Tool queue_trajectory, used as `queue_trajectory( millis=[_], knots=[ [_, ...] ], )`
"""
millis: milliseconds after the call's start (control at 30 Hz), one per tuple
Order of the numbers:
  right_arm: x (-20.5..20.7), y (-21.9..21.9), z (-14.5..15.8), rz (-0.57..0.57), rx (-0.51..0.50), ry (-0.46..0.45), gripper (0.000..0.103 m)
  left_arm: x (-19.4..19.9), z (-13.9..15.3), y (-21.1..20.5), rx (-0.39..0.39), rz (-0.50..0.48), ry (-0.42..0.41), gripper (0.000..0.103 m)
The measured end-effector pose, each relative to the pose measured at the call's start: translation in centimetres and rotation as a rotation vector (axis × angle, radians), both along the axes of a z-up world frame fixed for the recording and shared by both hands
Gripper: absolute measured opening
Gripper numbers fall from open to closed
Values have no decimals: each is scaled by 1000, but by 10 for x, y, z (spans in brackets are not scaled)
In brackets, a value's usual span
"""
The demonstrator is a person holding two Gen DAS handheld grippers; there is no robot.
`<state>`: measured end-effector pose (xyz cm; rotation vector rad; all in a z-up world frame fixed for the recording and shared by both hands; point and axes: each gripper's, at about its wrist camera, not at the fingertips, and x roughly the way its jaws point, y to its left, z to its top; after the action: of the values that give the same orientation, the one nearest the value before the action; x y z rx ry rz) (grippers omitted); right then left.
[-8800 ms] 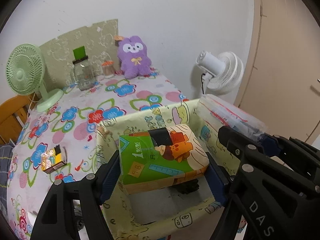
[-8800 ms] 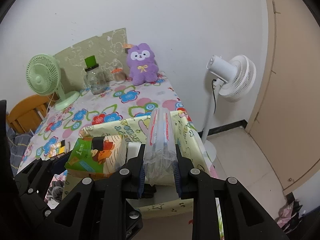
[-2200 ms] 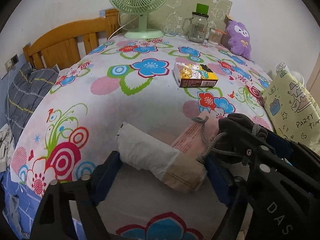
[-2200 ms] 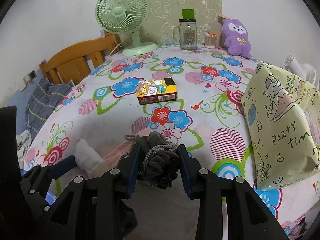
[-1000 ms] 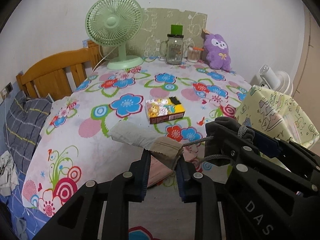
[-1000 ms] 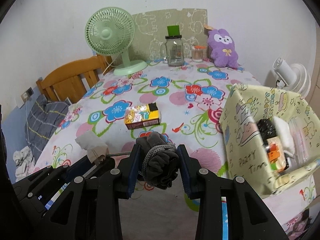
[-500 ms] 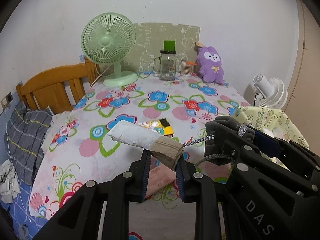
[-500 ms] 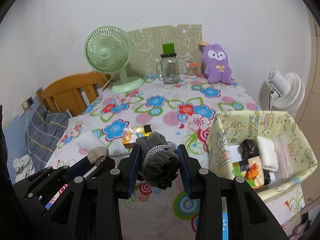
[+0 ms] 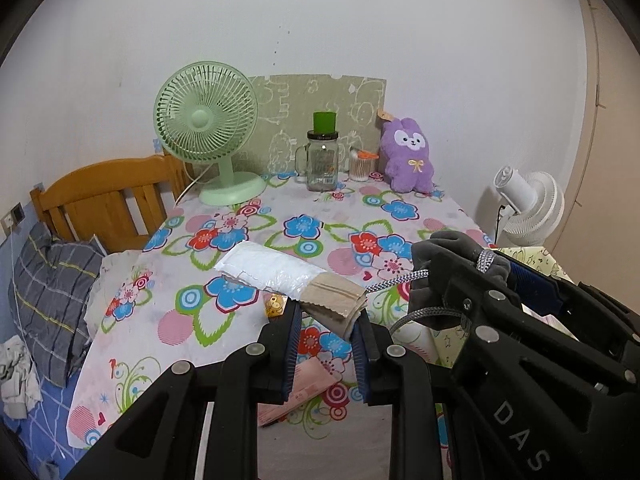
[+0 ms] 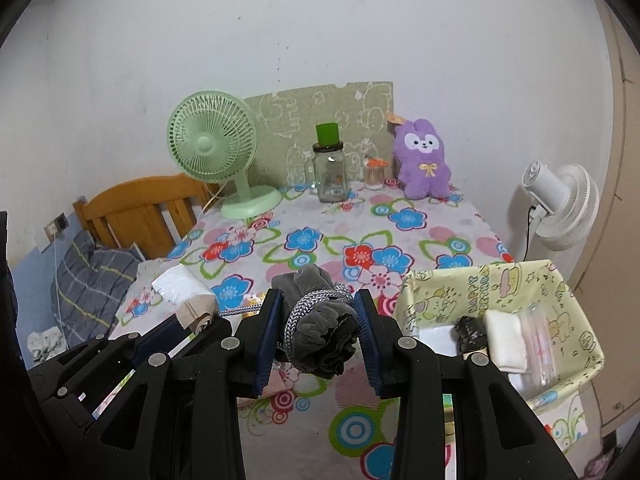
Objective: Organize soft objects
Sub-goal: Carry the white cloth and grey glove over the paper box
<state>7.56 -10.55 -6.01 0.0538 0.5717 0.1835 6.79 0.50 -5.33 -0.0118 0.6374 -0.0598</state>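
Observation:
My left gripper point(image 9: 326, 320) is shut on a white and tan rolled pack point(image 9: 288, 278) and holds it well above the flowered table point(image 9: 240, 240). The pack also shows in the right wrist view point(image 10: 184, 294). My right gripper point(image 10: 320, 320) is shut on a grey cloth bundle tied with a braided cord point(image 10: 320, 320), also held above the table. The bundle shows at the right of the left wrist view point(image 9: 452, 268). The yellow patterned fabric box point(image 10: 576, 320) stands at the table's right front; it holds a black item, a white pad and a clear packet.
A green desk fan point(image 9: 208, 132), a glass jar with a green lid point(image 9: 322, 162), a small container and a purple plush point(image 9: 408, 160) stand along the back. A pink packet point(image 9: 300, 392) lies under my left gripper. A white floor fan point(image 10: 560, 212) stands right; a wooden bed frame point(image 9: 104, 200) left.
Both grippers have risen and pulled back from the table with their loads. The table looks farther away, and the small printed carton is now mostly hidden behind the held items.

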Motion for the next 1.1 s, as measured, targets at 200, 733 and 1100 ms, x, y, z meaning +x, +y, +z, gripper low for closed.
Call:
queue_trajectory(
  millis=[200, 733, 1100],
  knots=[
    [-3, -11, 7, 4, 4, -13, 40, -3, 6, -10, -1, 6, -14, 23],
    [-12, -52, 20, -35, 11, -46, 40, -5, 18, -52, 11, -29, -51, 23],
    [-9, -83, 21, -75, 21, -55, 40, 2, 21, -83, 27, -68, -58, 23]
  ],
)
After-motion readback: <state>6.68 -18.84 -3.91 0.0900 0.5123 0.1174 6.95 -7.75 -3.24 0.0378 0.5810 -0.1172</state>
